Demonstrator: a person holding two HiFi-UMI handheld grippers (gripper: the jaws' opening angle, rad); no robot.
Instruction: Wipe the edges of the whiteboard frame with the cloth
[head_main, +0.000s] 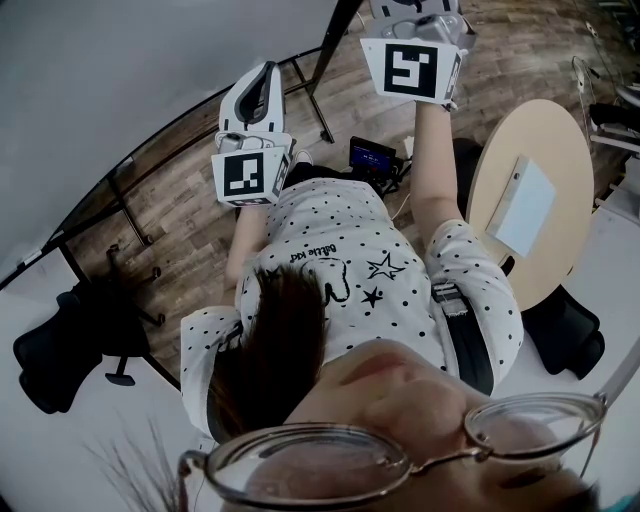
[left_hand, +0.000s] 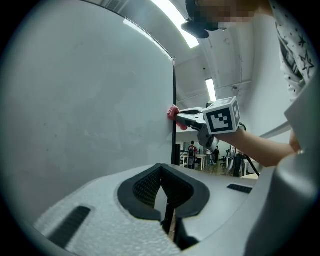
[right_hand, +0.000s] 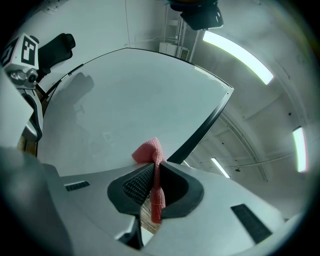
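The whiteboard (right_hand: 125, 105) stands upright with a thin black frame edge (right_hand: 202, 129). My right gripper (right_hand: 156, 172) is shut on a pink knitted cloth (right_hand: 150, 152), whose free end bunches against the board close to the frame's side edge. In the left gripper view the cloth (left_hand: 173, 112) presses at the black frame edge (left_hand: 174, 95), held by the right gripper (left_hand: 181, 116). My left gripper (left_hand: 162, 187) has its jaws together with nothing between them, near the board face (left_hand: 85, 110). In the head view, both grippers, left (head_main: 252, 130) and right (head_main: 415, 45), are raised toward the board (head_main: 120, 60).
The board's black stand legs (head_main: 130, 215) spread on the wooden floor. A round wooden table (head_main: 530, 190) with a white sheet sits at the right. A black office chair (head_main: 75, 345) stands at the left. A small black device (head_main: 371, 156) lies on the floor ahead.
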